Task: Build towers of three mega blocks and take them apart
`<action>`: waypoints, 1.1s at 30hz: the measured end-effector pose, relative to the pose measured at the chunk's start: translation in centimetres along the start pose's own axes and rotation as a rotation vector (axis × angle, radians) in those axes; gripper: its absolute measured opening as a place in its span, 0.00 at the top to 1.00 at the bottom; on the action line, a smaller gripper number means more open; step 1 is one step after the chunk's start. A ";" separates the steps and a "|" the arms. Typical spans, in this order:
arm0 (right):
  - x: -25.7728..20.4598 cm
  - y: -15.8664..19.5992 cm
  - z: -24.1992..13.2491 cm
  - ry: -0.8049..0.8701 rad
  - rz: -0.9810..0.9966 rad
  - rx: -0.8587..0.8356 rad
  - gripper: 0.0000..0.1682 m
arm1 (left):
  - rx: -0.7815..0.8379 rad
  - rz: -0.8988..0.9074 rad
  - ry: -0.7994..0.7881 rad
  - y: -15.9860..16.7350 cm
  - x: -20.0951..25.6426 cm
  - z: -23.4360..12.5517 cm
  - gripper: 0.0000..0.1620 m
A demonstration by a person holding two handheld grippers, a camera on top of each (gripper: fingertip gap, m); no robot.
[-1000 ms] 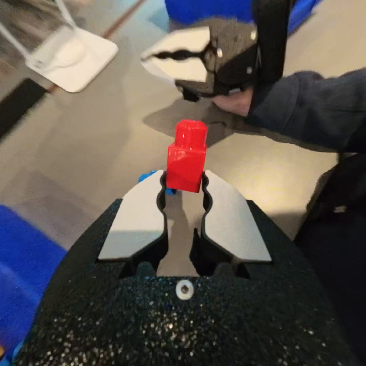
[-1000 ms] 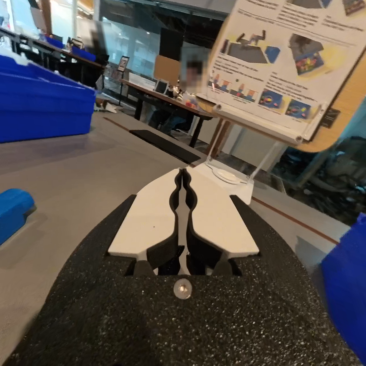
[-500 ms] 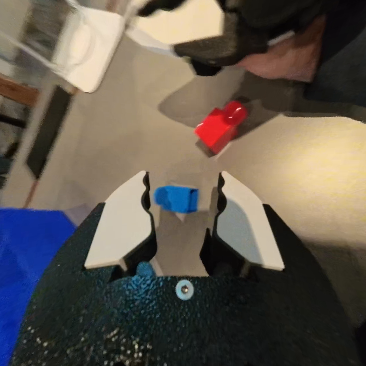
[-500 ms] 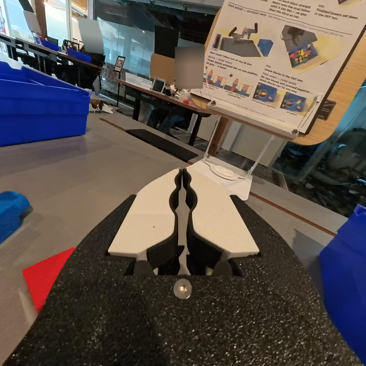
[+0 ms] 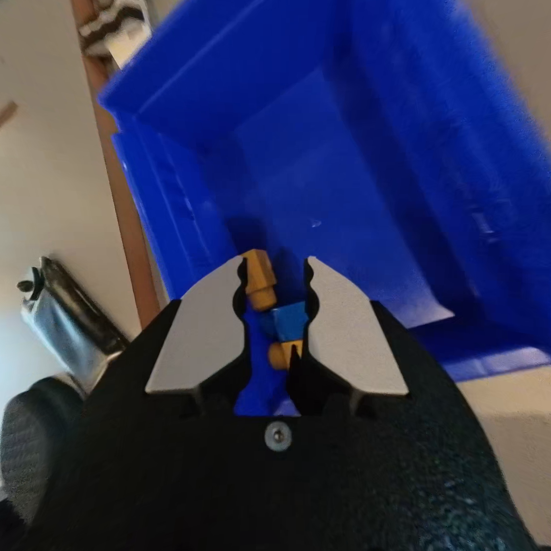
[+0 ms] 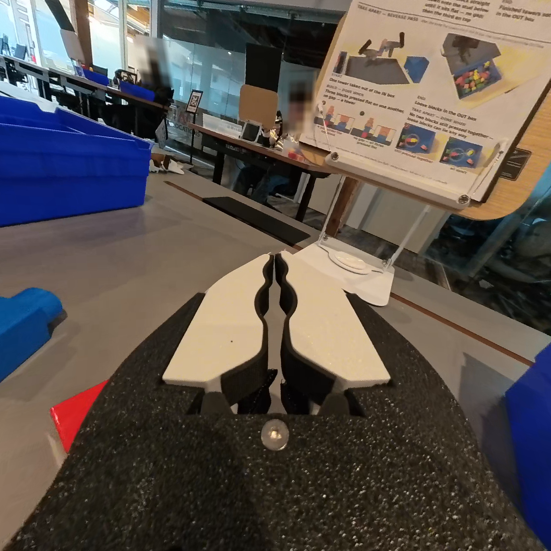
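Note:
My left gripper (image 5: 275, 262) is open and empty, and points down into a blue bin (image 5: 372, 149). An orange block (image 5: 259, 280), a blue block (image 5: 287, 322) and a second orange block (image 5: 280, 354) lie close together on the bin floor, seen between my fingers. I cannot tell if they are joined. My right gripper (image 6: 274, 255) is shut and empty, low over the grey table (image 6: 134, 268). A blue block (image 6: 26, 316) and a red block (image 6: 77, 408) lie on the table to its left.
A blue bin (image 6: 74, 167) stands at the far left of the table and another blue bin (image 6: 530, 417) at the right edge. A white sign stand (image 6: 351, 268) with an instruction sheet is ahead. A metal table leg (image 5: 59, 313) shows left of the bin.
My left gripper let go of the red block, which fell onto the table. It then swung away to the blue bin with the orange and blue blocks. The right gripper stayed shut and nearly still.

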State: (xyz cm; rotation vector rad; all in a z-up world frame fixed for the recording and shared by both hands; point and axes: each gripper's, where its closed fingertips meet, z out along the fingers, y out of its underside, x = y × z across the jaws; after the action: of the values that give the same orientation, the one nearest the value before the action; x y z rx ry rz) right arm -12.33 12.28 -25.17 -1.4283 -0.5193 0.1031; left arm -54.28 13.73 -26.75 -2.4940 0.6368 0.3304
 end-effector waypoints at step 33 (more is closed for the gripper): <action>-1.2 0.0 0.4 -0.052 -0.039 0.000 0.99 | -0.491 0.227 0.067 2.6 -0.9 6.2 0.63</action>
State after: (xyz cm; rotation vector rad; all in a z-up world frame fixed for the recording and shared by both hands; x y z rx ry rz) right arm -13.54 12.20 -25.49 -1.4174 -0.5893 0.1092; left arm -56.95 15.62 -32.73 -2.9091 0.9663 0.5450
